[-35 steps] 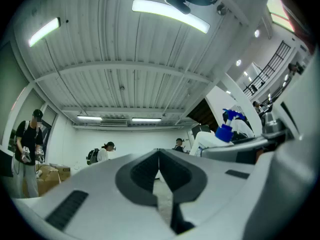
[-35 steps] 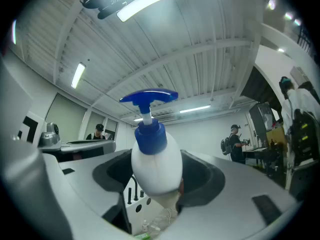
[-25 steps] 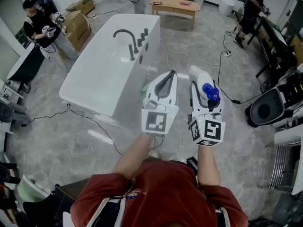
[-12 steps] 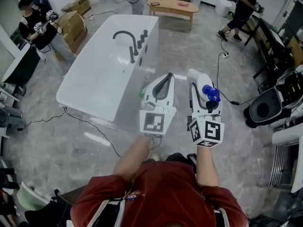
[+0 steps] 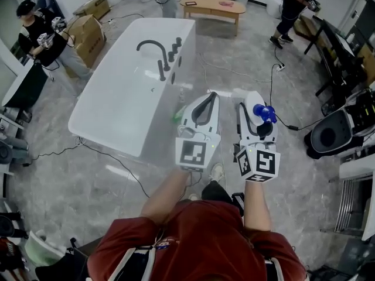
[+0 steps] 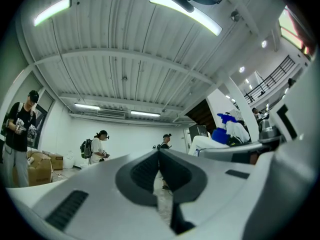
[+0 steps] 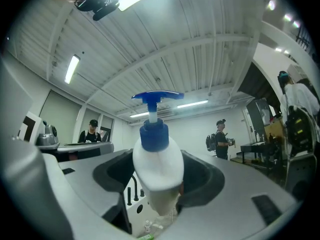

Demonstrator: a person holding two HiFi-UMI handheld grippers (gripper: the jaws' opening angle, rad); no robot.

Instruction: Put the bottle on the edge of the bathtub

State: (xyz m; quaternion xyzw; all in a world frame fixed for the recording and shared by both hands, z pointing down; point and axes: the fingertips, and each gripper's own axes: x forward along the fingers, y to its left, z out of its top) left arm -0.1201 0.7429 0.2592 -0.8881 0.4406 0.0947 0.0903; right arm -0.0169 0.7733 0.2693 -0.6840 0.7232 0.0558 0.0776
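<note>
The white bottle with a blue pump is clamped between the jaws of my right gripper, held in the air above the floor to the right of the bathtub. In the right gripper view the bottle stands upright in the right gripper. My left gripper hangs beside it, shut and empty, its tips meeting in the left gripper view. The white bathtub with a black faucet lies ahead and to the left. Part of it shows below the bottle.
A small green item lies by the tub's near right side. Cables run over the floor. A black round machine stands at right, cardboard boxes at left, and a wooden low table beyond the tub. Bystanders stand around.
Both grippers have travelled on a little and sunk slightly, the bottle still held. A shoe has come into view below them. The bystander at upper right has walked leftward.
</note>
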